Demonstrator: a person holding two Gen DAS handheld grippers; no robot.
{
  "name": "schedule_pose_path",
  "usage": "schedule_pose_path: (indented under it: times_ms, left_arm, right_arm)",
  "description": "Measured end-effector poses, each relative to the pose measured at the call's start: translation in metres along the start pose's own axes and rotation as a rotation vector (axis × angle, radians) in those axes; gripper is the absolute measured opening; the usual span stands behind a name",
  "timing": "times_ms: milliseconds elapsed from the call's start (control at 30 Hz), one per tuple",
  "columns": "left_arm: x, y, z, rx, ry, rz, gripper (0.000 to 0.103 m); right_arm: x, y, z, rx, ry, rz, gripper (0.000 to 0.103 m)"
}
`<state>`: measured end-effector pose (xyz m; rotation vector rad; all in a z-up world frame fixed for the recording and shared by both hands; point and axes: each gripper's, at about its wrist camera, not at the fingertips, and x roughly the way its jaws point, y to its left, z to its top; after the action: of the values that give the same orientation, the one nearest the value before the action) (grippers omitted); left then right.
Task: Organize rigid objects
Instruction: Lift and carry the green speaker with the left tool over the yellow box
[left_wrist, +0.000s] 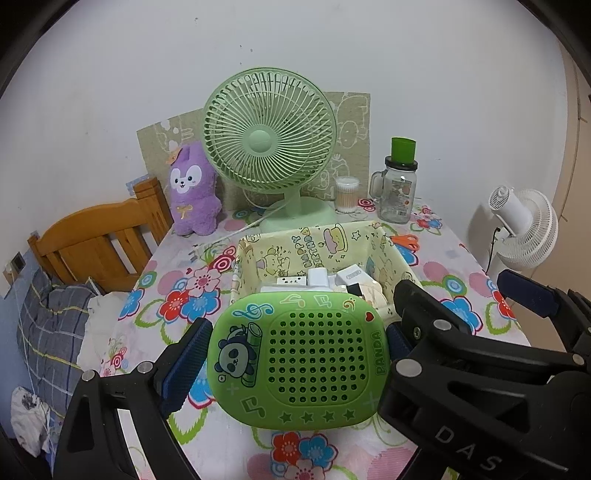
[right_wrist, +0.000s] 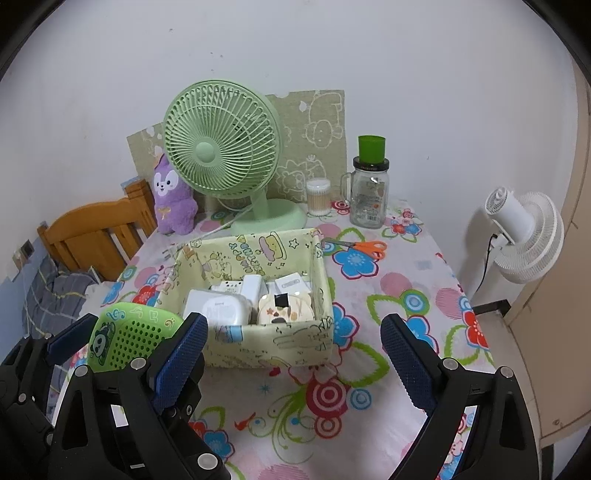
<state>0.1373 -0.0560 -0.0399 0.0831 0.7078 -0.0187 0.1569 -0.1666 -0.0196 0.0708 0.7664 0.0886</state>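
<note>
My left gripper is shut on a green panda case with a perforated face, held above the table just in front of the fabric storage box. The case also shows at the left of the right wrist view, behind my right gripper's left finger. The fabric box holds several white chargers and plugs and a beige cat-print item. My right gripper is open and empty, in front of the box over the floral tablecloth.
Behind the box stand a green desk fan, a purple plush, a cotton swab jar and a glass jar with a green cup on top. Orange scissors lie right of the box. A wooden chair stands left, a white fan right.
</note>
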Motion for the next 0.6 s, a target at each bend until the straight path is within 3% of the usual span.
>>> schedule_pose_path:
  times_ms: [600]
  left_arm:
    - [0.046, 0.001, 0.028, 0.003, 0.002, -0.002, 0.095]
  right_arm:
    - [0.046, -0.002, 0.029, 0.011, 0.003, -0.037, 0.096]
